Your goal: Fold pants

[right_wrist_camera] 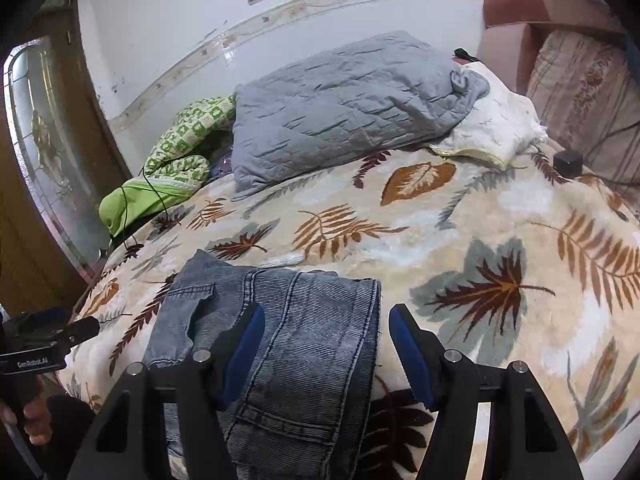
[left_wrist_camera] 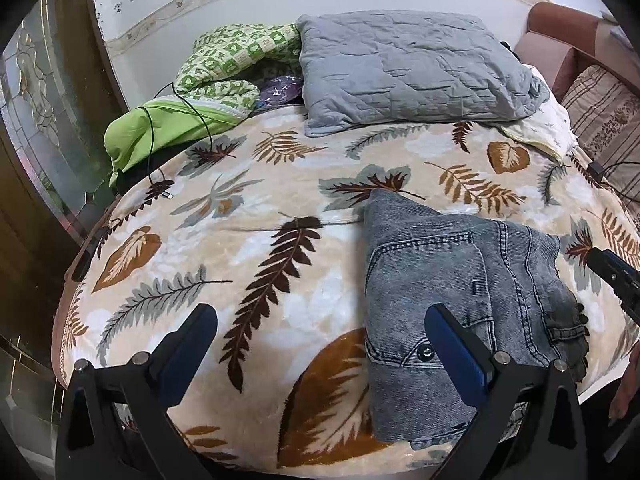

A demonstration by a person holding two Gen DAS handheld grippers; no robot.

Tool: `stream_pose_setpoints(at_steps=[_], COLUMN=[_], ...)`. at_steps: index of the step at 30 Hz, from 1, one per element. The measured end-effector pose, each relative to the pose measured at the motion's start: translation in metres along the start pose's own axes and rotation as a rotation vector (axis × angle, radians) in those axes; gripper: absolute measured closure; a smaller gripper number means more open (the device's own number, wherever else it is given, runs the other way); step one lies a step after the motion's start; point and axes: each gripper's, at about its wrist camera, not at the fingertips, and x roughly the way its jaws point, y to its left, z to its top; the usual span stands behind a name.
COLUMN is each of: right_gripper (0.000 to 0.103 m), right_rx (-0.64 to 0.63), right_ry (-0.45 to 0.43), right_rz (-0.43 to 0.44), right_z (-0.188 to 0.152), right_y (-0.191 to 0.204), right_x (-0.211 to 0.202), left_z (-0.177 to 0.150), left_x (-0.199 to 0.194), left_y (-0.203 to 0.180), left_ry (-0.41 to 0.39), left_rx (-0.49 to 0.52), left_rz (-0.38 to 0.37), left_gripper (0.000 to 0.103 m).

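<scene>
The grey-blue denim pants (left_wrist_camera: 452,300) lie folded in a compact stack on the leaf-patterned blanket (left_wrist_camera: 248,240), near the bed's front edge. They also show in the right wrist view (right_wrist_camera: 296,340). My left gripper (left_wrist_camera: 320,324) is open and empty, its right finger over the pants' left part, its left finger over bare blanket. My right gripper (right_wrist_camera: 326,328) is open and empty, straddling the pants' right edge a little above them. Its tip shows at the right edge of the left wrist view (left_wrist_camera: 612,272).
A grey quilted pillow (left_wrist_camera: 408,64) lies at the back of the bed. A green patterned cover (left_wrist_camera: 216,68) with a black cable (left_wrist_camera: 192,108) sits at the back left. A white cloth (right_wrist_camera: 492,124) and a small black box (right_wrist_camera: 567,162) lie at the back right beside a striped cushion (right_wrist_camera: 580,92).
</scene>
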Motion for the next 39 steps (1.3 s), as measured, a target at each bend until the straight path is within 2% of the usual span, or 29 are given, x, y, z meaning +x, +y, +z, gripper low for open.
stream_pose_setpoints(at_steps=[39], right_gripper=[0.035], right_rx=[-0.027], right_ry=[0.014], right_rz=[0.003], right_z=[-0.0003], right_y=[0.0073], right_x=[0.0089], left_z=[0.0045], left_x=[0.0087], left_y=[0.0066], left_ry=[0.004], left_rx=[-0.012], left_rz=[0.005], left_gripper=[0.000])
